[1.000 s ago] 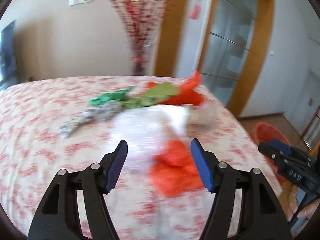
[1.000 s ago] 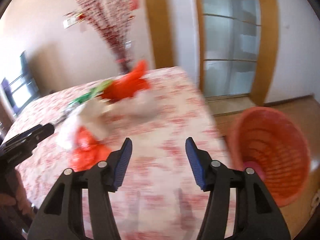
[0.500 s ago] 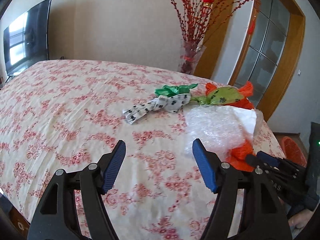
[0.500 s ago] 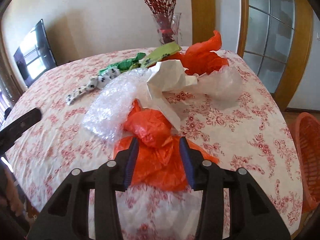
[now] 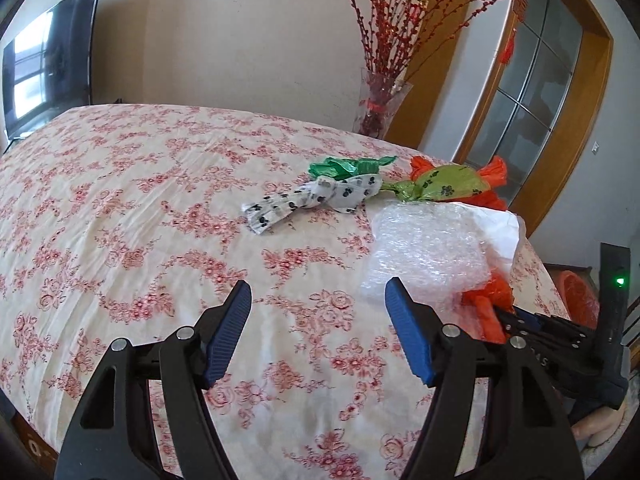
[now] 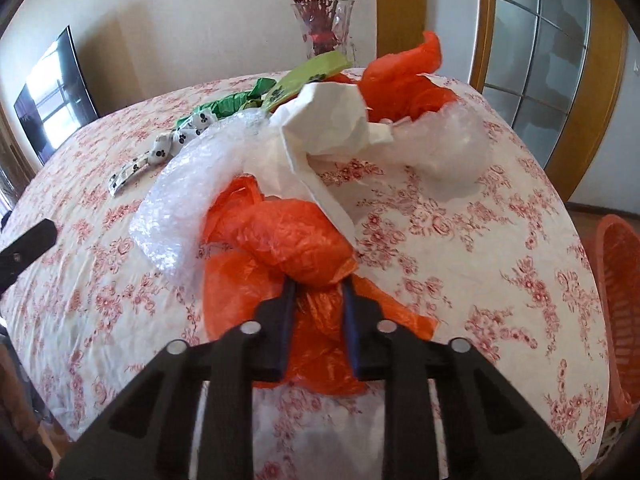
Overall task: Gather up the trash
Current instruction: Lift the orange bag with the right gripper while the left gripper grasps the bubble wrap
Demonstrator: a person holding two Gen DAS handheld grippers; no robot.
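**Floral-cloth table, seen along the left gripper**

Left gripper (image 5: 318,320): blue pads spread wide above the floral tablecloth (image 5: 120,208). Bubble wrap (image 5: 428,252) lies just ahead to the right, over white paper (image 5: 502,226). Beyond: paw-print bag (image 5: 316,200), green bag (image 5: 344,166), olive bag (image 5: 444,184). Right gripper (image 5: 516,318) touches an orange bag (image 5: 490,300). Vase (image 5: 380,108), television (image 5: 44,60).

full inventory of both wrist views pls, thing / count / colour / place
orange bag: 1, orange, near table edge, in right tool
second orange bag: 1, orange, far side of pile
bubble wrap: 1, clear, beside gripped bag
white paper: 1, white, pile middle
clear bag: 1, clear, right of paper
spotted bag: 1, white with black prints, left of pile
green bags: 2, dark and light green, behind spotted bag
basket: 1, orange, floor right of table
tablecloth: 1, cream, red flowers
vase: 1, glass, red branches
TV: 1, black, left wall
left tool: open, empty
right tool: shut on orange bag
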